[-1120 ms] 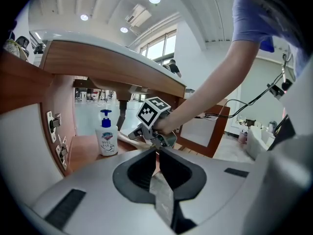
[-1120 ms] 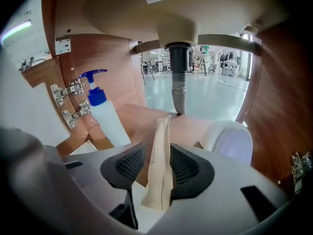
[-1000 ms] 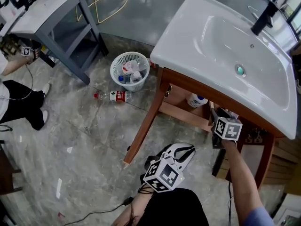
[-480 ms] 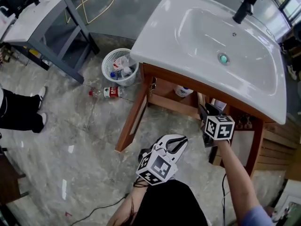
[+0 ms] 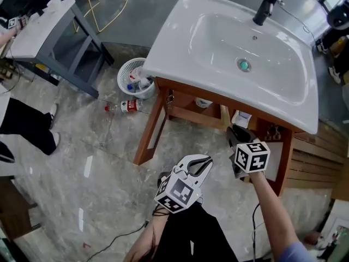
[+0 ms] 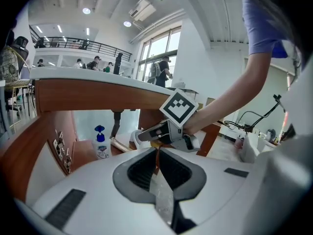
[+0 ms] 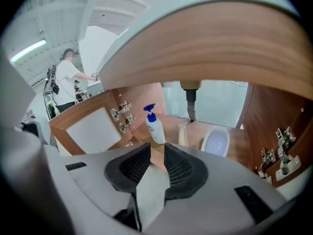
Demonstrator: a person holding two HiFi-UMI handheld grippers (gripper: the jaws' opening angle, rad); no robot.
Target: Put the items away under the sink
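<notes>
Hanging before the open cabinet, the right claw (image 7: 157,153) has just been narrowing on nothing and the left claw (image 6: 157,152) sits clenched and empty, since the pump bottle (image 7: 155,126) already stands on the shelf (image 7: 169,123) under the sink (image 5: 175,48).

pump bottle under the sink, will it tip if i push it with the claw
Probably tippy: the pump bottle stands upright, tall and narrow, blue pump head on top. Its smooth white plastic may slip in a grip. Weight is a guess; the fill level doesn't show.
</notes>
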